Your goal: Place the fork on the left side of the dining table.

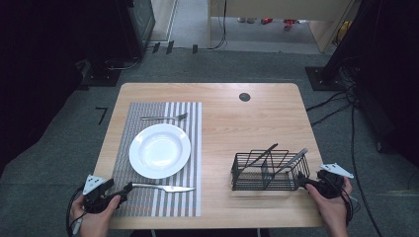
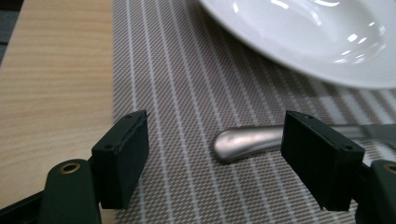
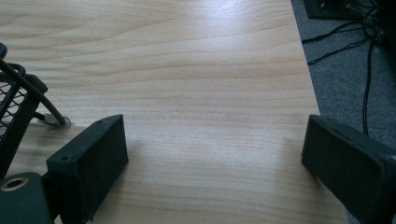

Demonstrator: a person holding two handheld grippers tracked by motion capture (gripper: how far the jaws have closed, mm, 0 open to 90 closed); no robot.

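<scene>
A silver knife point(image 1: 163, 187) lies on the striped placemat point(image 1: 148, 202) just in front of the white plate point(image 1: 159, 150). A fork point(image 1: 165, 117) lies behind the plate. My left gripper point(image 1: 126, 188) sits low at the knife's handle end. In the left gripper view that gripper point(image 2: 217, 123) is open, and the rounded handle tip of the knife point(image 2: 247, 140) lies between the jaws, close to the right one. My right gripper point(image 1: 302, 181) rests by the right end of a black wire basket point(image 1: 269, 170). It is open point(image 3: 215, 128) over bare wood.
Two dark utensils point(image 1: 262, 154) lean inside the basket, whose corner point(image 3: 14, 107) shows at the left of the right gripper view. The table's right edge point(image 3: 322, 93) drops to a carpet with cables. A round black cap point(image 1: 244, 97) sits near the far edge.
</scene>
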